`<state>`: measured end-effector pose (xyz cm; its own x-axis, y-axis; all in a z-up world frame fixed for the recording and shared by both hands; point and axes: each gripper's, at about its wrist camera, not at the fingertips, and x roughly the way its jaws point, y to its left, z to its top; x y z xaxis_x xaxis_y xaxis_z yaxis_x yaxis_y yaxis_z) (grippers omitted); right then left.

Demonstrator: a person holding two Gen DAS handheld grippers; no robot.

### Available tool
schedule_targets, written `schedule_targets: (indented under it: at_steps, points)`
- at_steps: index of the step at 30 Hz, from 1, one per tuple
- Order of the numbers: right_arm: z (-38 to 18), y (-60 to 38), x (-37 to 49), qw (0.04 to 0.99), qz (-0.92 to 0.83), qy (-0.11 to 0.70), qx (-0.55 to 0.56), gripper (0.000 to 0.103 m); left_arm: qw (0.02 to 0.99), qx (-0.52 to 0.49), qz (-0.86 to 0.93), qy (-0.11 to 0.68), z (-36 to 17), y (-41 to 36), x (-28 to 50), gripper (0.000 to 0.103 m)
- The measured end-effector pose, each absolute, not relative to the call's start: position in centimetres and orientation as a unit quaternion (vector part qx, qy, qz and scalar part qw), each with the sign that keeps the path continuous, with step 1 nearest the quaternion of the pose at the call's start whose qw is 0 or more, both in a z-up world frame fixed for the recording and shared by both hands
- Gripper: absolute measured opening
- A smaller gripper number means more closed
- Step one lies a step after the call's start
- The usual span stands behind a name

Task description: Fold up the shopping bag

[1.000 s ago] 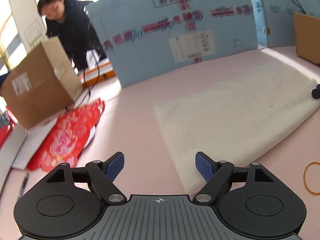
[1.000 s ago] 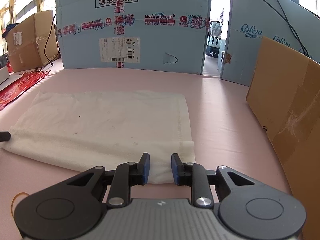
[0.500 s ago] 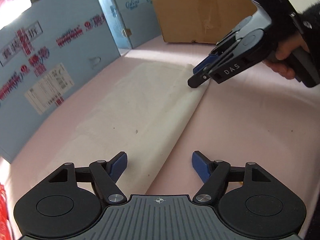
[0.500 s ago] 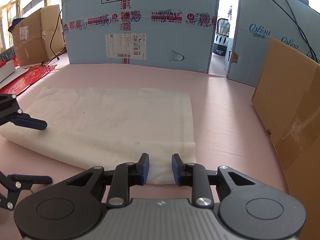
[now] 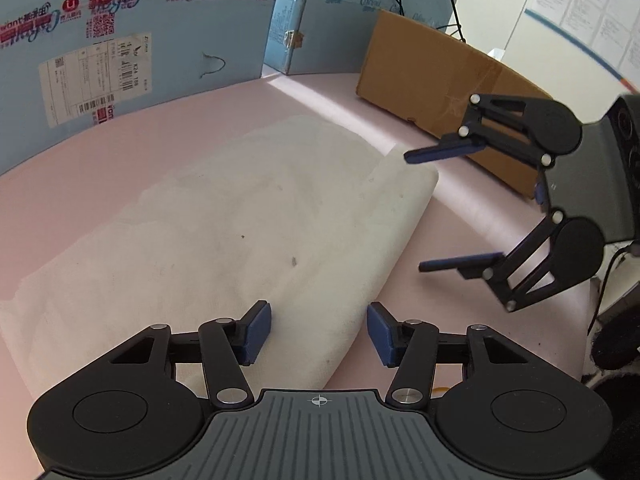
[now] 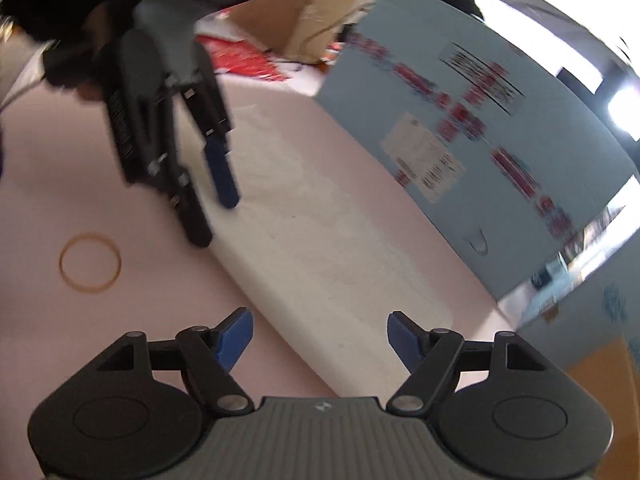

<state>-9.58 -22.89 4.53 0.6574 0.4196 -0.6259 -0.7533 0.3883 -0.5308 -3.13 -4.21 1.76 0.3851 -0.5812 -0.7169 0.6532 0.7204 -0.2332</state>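
Note:
The white cloth shopping bag lies flat and folded over on the pink table; it also shows in the right wrist view. My left gripper is open, its jaws straddling the bag's near folded edge. My right gripper is open above the bag's other end. In the left wrist view the right gripper hovers open beside the bag's right corner. In the right wrist view the left gripper stands at the bag's far edge.
A yellow rubber band lies on the pink table near the bag. A blue printed box wall stands behind. A brown cardboard box sits at the right. A person and more boxes are beyond the wall.
My right gripper has opened wide and swung round to face along the bag. My left gripper has moved onto the bag's near edge, jaws slightly narrower.

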Motion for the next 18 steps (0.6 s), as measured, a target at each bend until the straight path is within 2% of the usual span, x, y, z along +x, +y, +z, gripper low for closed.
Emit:
schedule_targets:
  at_steps: [3,4,6,8,9,12,15,16,18]
  points:
    - [3.6,-21.4,-9.5,0.790,0.371,0.148,-0.465,0.067,0.833,0.048,-0.377,0.402,1.7,-4.2,-3.5,0.053]
    - [3.5,-20.9,-9.2,0.784,0.373,0.143,-0.476,0.061,0.833,0.059,-0.380,0.398,1.7,-4.4,-3.7,0.054]
    - [3.4,-20.0,-8.9,0.774,0.379,0.134,-0.490,0.050,0.828,0.098,-0.391,0.391,1.8,-5.1,-4.3,0.069]
    - [3.4,-19.2,-8.7,0.763,0.386,0.128,-0.502,0.045,0.814,0.183,-0.402,0.378,1.6,-6.5,-5.7,0.078]
    - [3.5,-19.0,-8.5,0.759,0.391,0.128,-0.505,0.044,0.805,0.229,-0.405,0.368,1.4,-7.2,-6.4,0.079]
    - [4.0,-19.1,-7.6,0.760,0.411,0.146,-0.482,0.035,0.799,0.229,-0.409,0.376,1.7,-7.0,-6.3,0.078]
    - [4.9,-20.2,-5.2,0.762,0.444,0.233,-0.410,0.022,0.797,0.220,-0.410,0.386,1.9,-5.9,-5.9,0.076]
    - [5.1,-20.6,-4.2,0.765,0.448,0.264,-0.379,0.022,0.795,0.221,-0.410,0.389,1.9,-5.6,-5.8,0.074]
    - [5.6,-21.7,-1.9,0.769,0.452,0.328,-0.310,0.021,0.794,0.218,-0.410,0.391,2.2,-5.0,-5.5,0.061]
